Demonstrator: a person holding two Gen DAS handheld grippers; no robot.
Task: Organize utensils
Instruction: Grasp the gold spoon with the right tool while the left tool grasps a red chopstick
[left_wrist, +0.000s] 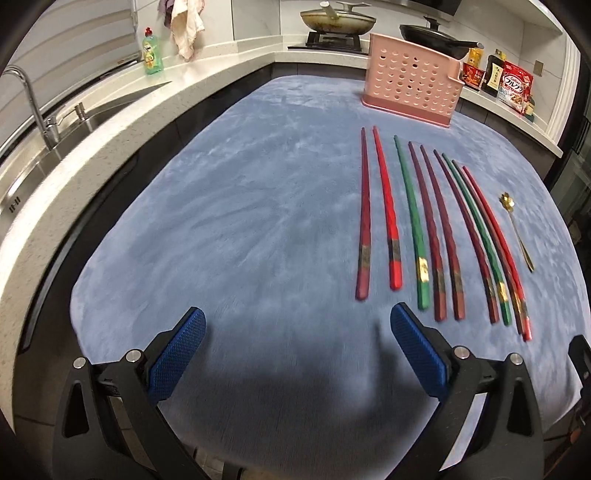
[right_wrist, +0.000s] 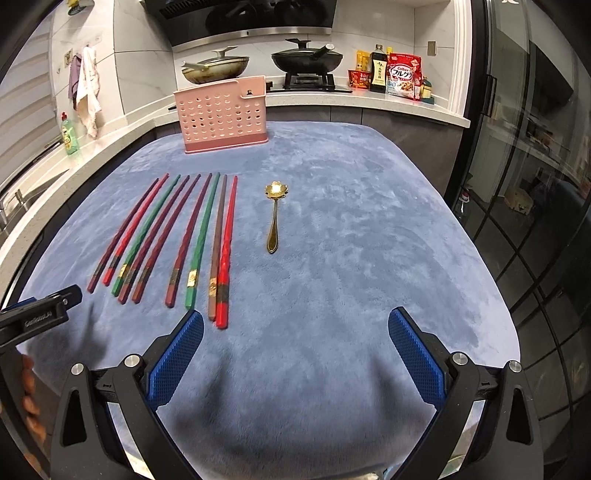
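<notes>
I see a blue plush cloth (right_wrist: 351, 229) over the table, its nap brushed into uneven streaks. The chopsticks (right_wrist: 192, 240) look lacquered and faceted, glossy red, green and maroon with gold bands. The spoon (right_wrist: 273, 218) is shiny gold metal. The pink utensil holder (right_wrist: 223, 118) is matt perforated plastic. My right gripper (right_wrist: 295, 352) carries blue rubbery fingertips (right_wrist: 177, 362) with a knurled texture on black plastic arms.

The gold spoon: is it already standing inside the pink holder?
No, the gold spoon lies flat on the blue cloth, apart from the pink holder and beside the row of chopsticks.
</notes>
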